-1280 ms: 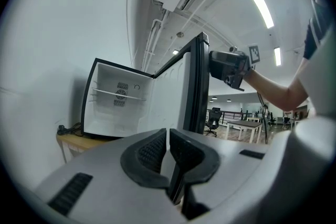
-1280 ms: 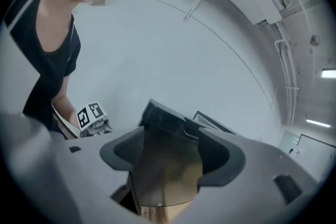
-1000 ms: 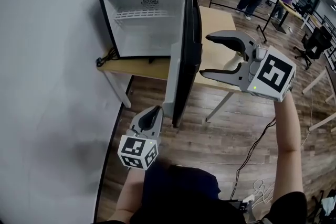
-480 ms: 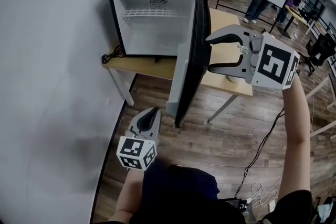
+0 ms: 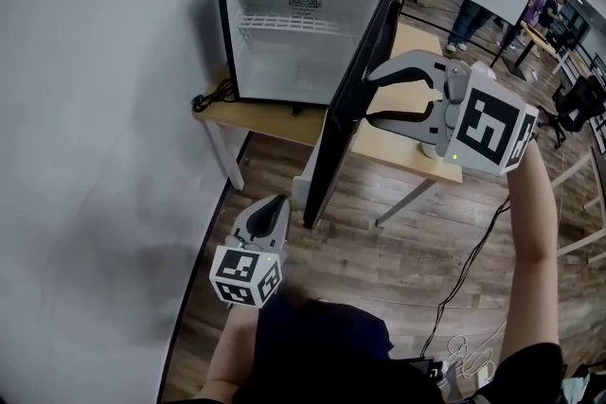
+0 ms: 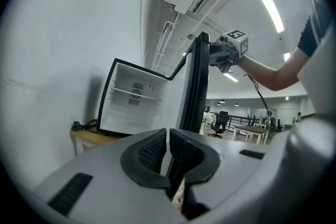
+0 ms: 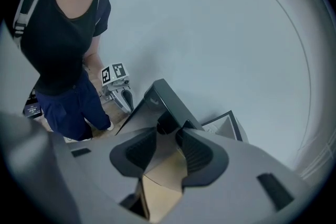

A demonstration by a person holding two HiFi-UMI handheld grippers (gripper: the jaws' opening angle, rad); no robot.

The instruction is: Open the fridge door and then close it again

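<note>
Right gripper (image 5: 369, 97), jaws just narrowing yet gripping nothing, is at the top of the open black fridge door (image 5: 335, 161); left gripper (image 5: 280, 200) hangs clenched, empty.

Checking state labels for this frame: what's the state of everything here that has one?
Door: open, swung well out from the fridge.
Fridge: nothing seen inside, shelf in place.
Left gripper: shut, empty, low and clear of the door.
Right gripper: jaws apart, have just been closing; tips at the door's upper outer edge, no clamp on it visible.
</note>
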